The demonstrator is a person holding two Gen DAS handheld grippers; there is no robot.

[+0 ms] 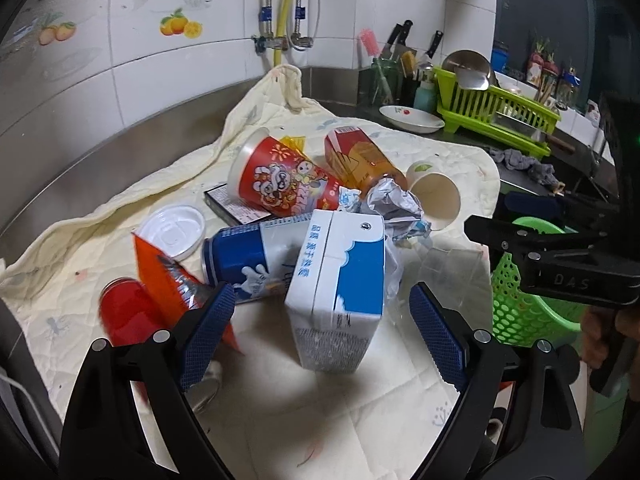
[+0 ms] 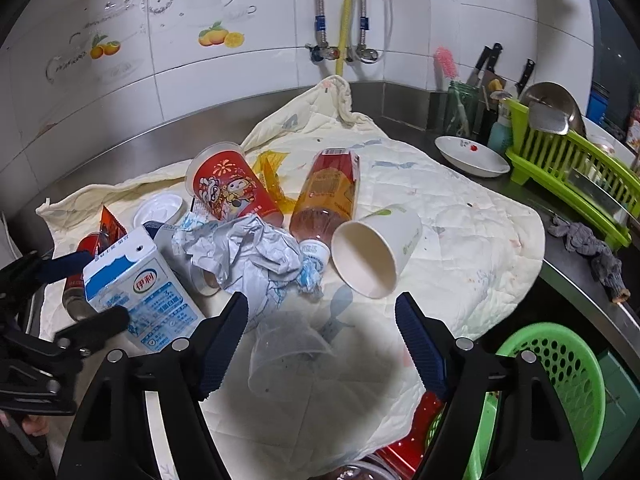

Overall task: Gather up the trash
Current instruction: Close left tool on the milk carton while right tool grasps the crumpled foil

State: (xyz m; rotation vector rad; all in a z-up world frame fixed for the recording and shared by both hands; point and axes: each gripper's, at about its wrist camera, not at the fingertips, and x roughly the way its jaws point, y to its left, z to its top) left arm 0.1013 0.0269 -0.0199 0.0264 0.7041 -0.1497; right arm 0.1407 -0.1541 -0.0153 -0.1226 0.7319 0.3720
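1. Pickup step: the milk carton (image 1: 336, 280), just beside the crumpled wrapper (image 1: 394, 204) on the worktop, is straddled by the released left tool (image 1: 320, 332).
2. The right tool (image 2: 320, 340) is held released over the clear cup (image 2: 286, 354).
3. Next, probably: pads squeezed shut, trash carried to the green basket (image 2: 560, 380).

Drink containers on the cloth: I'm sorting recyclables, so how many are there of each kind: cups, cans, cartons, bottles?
Cups: 3 (red printed cup, white paper cup, clear plastic cup)
Cans: 2 (blue can, red can)
Cartons: 1 (milk carton)
Bottles: 1 (tea bottle)
Total: 7
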